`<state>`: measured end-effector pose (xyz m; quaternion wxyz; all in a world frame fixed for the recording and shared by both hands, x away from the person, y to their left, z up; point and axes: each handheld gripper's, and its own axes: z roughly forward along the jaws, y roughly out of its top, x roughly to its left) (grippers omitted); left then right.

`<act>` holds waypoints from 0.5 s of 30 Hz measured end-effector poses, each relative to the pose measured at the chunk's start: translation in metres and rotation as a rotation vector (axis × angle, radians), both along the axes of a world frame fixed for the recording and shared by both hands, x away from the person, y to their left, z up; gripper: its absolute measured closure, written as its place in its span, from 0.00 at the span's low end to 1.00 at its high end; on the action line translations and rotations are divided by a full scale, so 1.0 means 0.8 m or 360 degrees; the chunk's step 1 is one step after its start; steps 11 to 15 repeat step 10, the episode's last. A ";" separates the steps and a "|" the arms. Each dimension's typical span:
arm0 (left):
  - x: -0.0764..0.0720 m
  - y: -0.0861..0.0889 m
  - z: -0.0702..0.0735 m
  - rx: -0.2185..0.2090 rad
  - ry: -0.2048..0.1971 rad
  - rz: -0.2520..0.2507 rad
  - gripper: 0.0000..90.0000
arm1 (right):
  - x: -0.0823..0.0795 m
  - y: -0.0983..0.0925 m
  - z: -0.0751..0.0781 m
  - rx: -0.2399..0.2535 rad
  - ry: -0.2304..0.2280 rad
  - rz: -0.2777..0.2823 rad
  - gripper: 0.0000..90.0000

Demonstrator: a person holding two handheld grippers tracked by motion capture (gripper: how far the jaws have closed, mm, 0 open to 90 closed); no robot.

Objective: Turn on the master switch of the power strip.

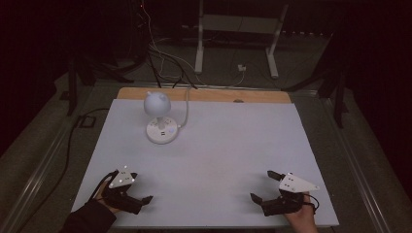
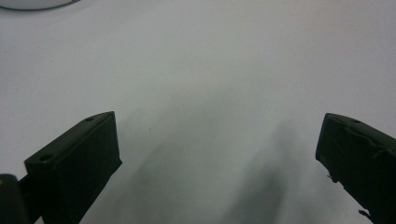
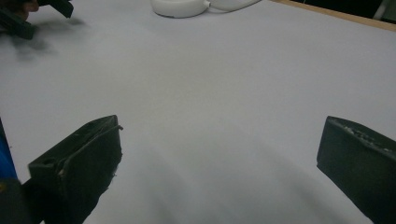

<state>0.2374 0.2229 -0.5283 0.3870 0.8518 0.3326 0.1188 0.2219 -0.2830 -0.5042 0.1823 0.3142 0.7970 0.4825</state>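
A white desk lamp (image 1: 157,104) with a globe head stands on a round white base (image 1: 161,131) at the back left of the white table (image 1: 223,141). Its white cable (image 1: 186,104) runs off toward the back edge. My left gripper (image 1: 140,186) rests near the front left edge, jaws wide apart, with bare table between them (image 2: 219,135). My right gripper (image 1: 261,185) sits near the front right edge, also open and holding nothing (image 3: 219,140). The lamp base shows far ahead in both gripper views (image 2: 37,3) (image 3: 180,7).
A wooden strip (image 1: 204,94) lines the table's far edge. Beyond it, on the dark floor, are loose cables (image 1: 165,63) and a white metal stand (image 1: 238,34). The other hand's gripper (image 3: 28,16) shows in the top left of the right gripper view.
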 end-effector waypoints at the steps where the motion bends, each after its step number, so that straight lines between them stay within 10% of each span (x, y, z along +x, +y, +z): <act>1: 0.000 0.000 0.000 -0.0003 -0.0004 0.0002 0.00 | 0.000 0.000 0.000 -0.0001 -0.0001 0.0001 0.00; 15: 0.002 0.000 -0.001 -0.0008 -0.0032 0.0002 0.00 | 0.001 0.000 -0.001 -0.0001 0.0009 0.0002 0.00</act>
